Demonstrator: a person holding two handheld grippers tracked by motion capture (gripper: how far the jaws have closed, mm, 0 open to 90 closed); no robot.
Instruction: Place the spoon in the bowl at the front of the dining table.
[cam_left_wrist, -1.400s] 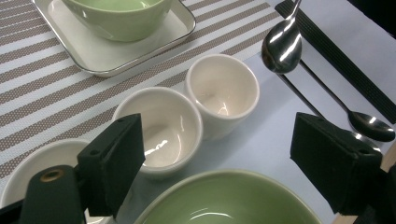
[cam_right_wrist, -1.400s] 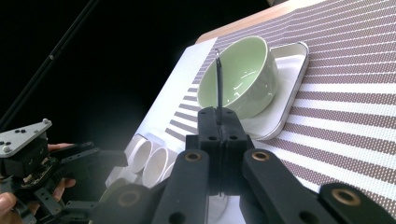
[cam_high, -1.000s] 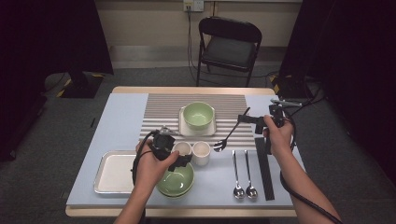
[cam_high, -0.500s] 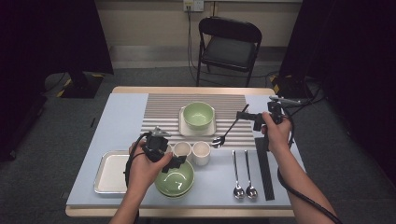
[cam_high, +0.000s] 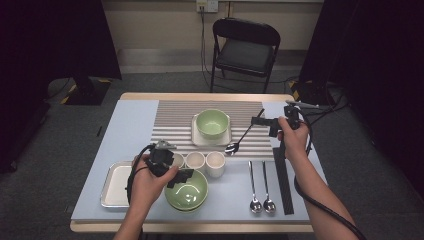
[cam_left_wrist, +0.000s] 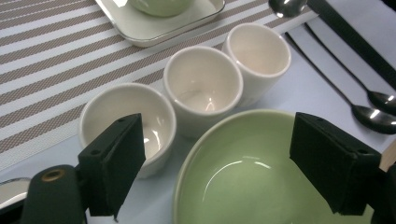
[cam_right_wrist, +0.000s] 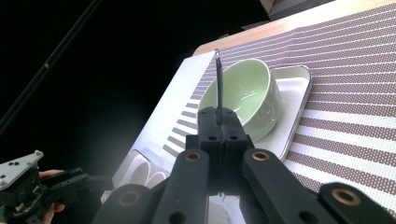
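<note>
the table (cam_high: 125, 120) bears a striped mat (cam_high: 175, 117) at its middle, and everything here is placed against that mat. on the mat's centre sits a white tray (cam_high: 196, 139) with a green bowl (cam_high: 212, 123) in it. just off the mat's near edge a second, wider green bowl (cam_high: 189, 191) rests on the blue cloth, and to that bowl's left lies a metal tray (cam_high: 112, 185). three white cups (cam_high: 205, 161) stand in a row along the mat's near edge, touching one another, the near bowl just beside them. right of the near bowl, below the mat's right corner, two spoons (cam_high: 261, 187) lie side by side, with a black strip (cam_high: 281, 177) next to them.

the left gripper (cam_high: 181, 176) hangs over the near bowl's left rim; in the left gripper view its jaws stand wide apart with nothing between them, one over the leftmost cup (cam_left_wrist: 126, 116), the other over the bowl (cam_left_wrist: 243, 168).

the right gripper (cam_high: 261, 121) is raised over the mat's right edge, jaws pressed together on the handle of a spoon (cam_high: 239, 140). the spoon slants down, its head just above the mat, near the white tray's right corner.
</note>
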